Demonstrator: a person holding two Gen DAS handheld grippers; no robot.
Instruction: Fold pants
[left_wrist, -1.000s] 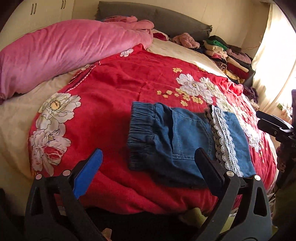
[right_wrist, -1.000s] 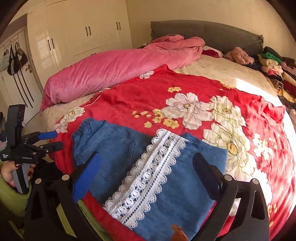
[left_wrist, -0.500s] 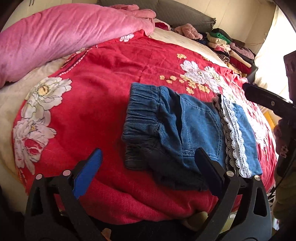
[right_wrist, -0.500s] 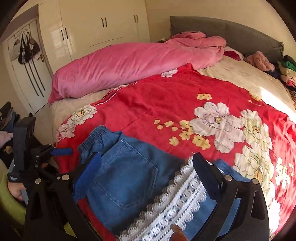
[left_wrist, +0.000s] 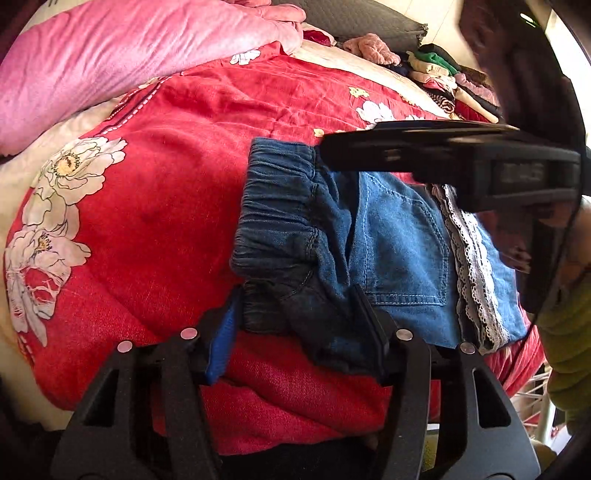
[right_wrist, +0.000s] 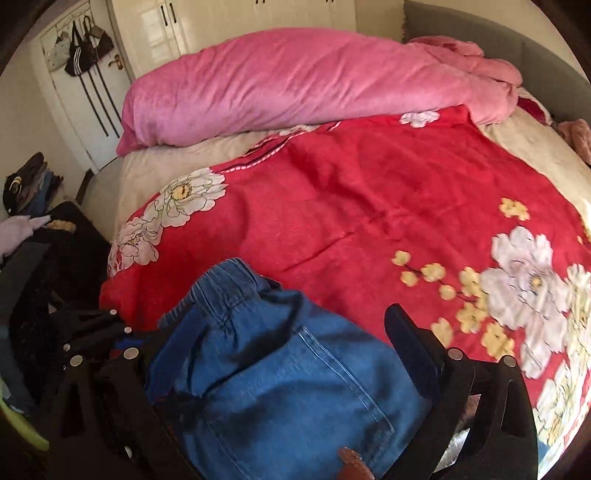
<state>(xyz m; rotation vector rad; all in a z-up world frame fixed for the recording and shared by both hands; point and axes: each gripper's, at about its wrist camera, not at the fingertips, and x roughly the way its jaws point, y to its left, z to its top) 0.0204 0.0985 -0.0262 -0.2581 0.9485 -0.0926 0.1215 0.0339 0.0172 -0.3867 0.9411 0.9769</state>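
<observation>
Blue denim pants (left_wrist: 399, 243) with a white lace hem (left_wrist: 469, 258) lie folded on the red floral blanket (left_wrist: 166, 221) near the bed's front edge. My left gripper (left_wrist: 295, 314) has its jaws partly closed around the near corner of the waistband, with cloth between the fingers. My right gripper (right_wrist: 291, 332) is open and straddles the far side of the pants (right_wrist: 288, 380), close above the cloth. In the left wrist view the right gripper's body (left_wrist: 461, 158) reaches over the pants' far edge.
A big pink duvet (right_wrist: 295, 85) lies along the bed's far left. Stacked folded clothes (left_wrist: 443, 74) sit at the far right by the grey headboard. A wardrobe and a door with hanging bags (right_wrist: 85, 48) stand behind. The bed's front edge drops off just below the grippers.
Both grippers moved forward and down onto the pants. The left jaws narrowed around the waistband's near corner. The right gripper swung left over the pants' far side.
</observation>
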